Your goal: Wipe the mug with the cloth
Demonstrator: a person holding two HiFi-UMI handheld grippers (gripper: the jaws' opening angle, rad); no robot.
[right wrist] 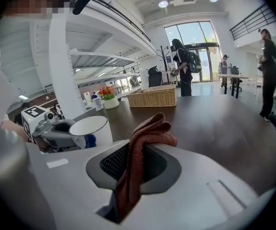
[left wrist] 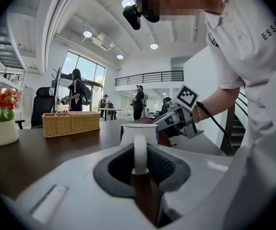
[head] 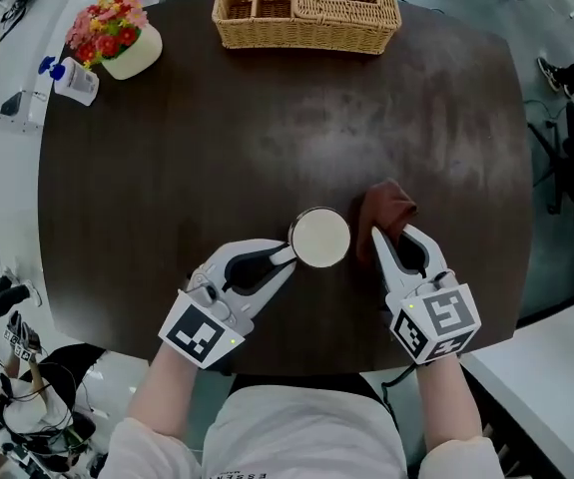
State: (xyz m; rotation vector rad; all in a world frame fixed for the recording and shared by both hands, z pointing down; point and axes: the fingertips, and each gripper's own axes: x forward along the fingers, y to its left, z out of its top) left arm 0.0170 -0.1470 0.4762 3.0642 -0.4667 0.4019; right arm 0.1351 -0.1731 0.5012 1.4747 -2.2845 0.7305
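On the dark counter, the left claw is gripping the fragile mug by its handle; the right claw is clenching the soft cloth.

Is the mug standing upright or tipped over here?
Upright: the mug stands on the table, rim level and facing up, its handle clamped in the left hand-held gripper.

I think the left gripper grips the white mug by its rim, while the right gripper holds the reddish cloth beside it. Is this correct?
Not quite. The left gripper grips the white mug by its handle, not by its rim. The left gripper view shows the jaws closed on the handle. The rest is right: the right gripper holds the reddish cloth beside the mug.
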